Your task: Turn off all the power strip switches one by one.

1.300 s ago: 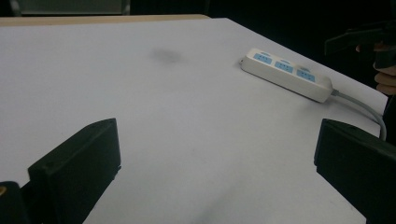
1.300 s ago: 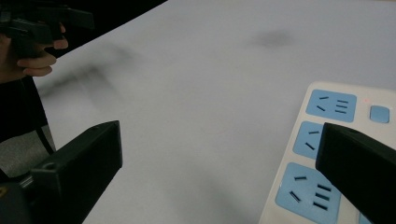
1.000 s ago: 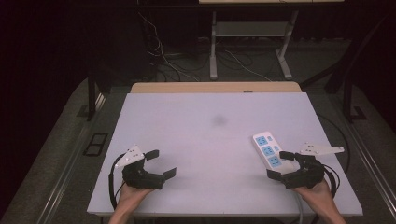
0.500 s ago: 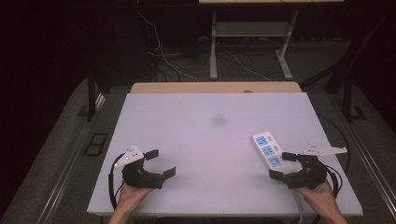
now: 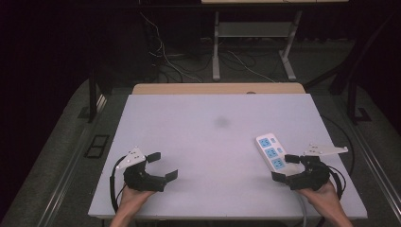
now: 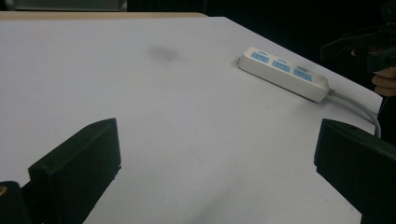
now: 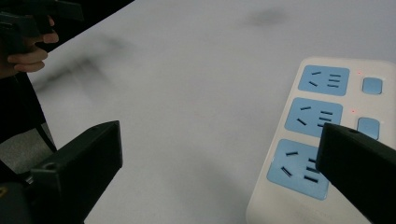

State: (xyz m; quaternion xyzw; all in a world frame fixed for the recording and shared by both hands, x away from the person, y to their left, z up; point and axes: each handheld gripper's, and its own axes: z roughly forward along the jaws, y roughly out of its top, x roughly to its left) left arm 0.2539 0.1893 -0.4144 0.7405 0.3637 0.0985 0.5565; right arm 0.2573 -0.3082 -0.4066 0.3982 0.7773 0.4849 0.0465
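Power strip (image 5: 271, 152), white with three blue sockets in a row and small blue switches beside them, lies flat on the right side of the pale table (image 5: 208, 137), toward the near edge, its long side running from far-left to near-right. Its grey cord (image 6: 357, 105) leaves the near end and trails off toward the table's right edge. The right gripper (image 5: 286, 166) rests at the near right corner, held in the person's right hand (image 5: 325, 197), with its jaws spread wide apart and holding nothing; one jaw sits just over the near end of the strip, by the nearest socket, and the other is out over bare tabletop to the left. Whether that jaw actually touches the strip I cannot tell. In the right gripper view the nearest socket is partly covered by the right-hand jaw. The left gripper (image 5: 161, 165) sits at the near left of the table, well apart from the strip, its jaws likewise wide apart over bare surface and gripping nothing. A faint dark smudge (image 5: 222, 122) marks the table near its middle, farther off than the strip.
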